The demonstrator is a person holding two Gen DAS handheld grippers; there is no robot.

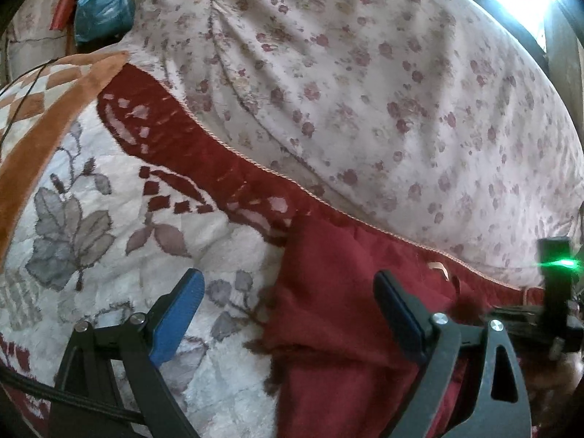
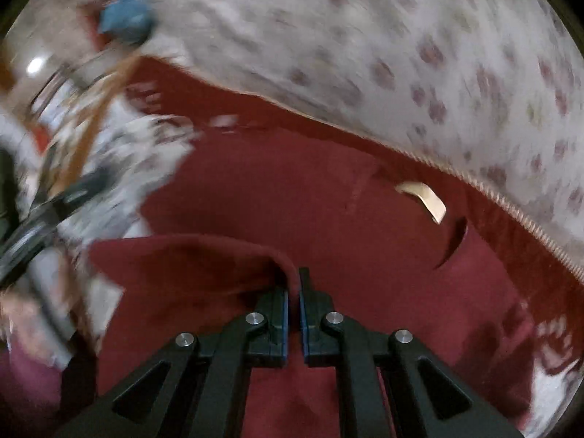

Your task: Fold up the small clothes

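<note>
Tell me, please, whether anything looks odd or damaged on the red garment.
Nothing looks damaged. The red garment lies rumpled on the blanket, one edge lifted and folded over in the right gripper. The dark slit beside its label could be a buttonhole or a fold; the blur hides which.

Dark red garment [image 2: 328, 197] of soft matte cloth, spread mostly flat, with a cream label [image 2: 425, 197] and a short slit near its far edge; the near edge is lifted into a raised fold, and its left edge [image 1: 281, 292] appears frayed
</note>
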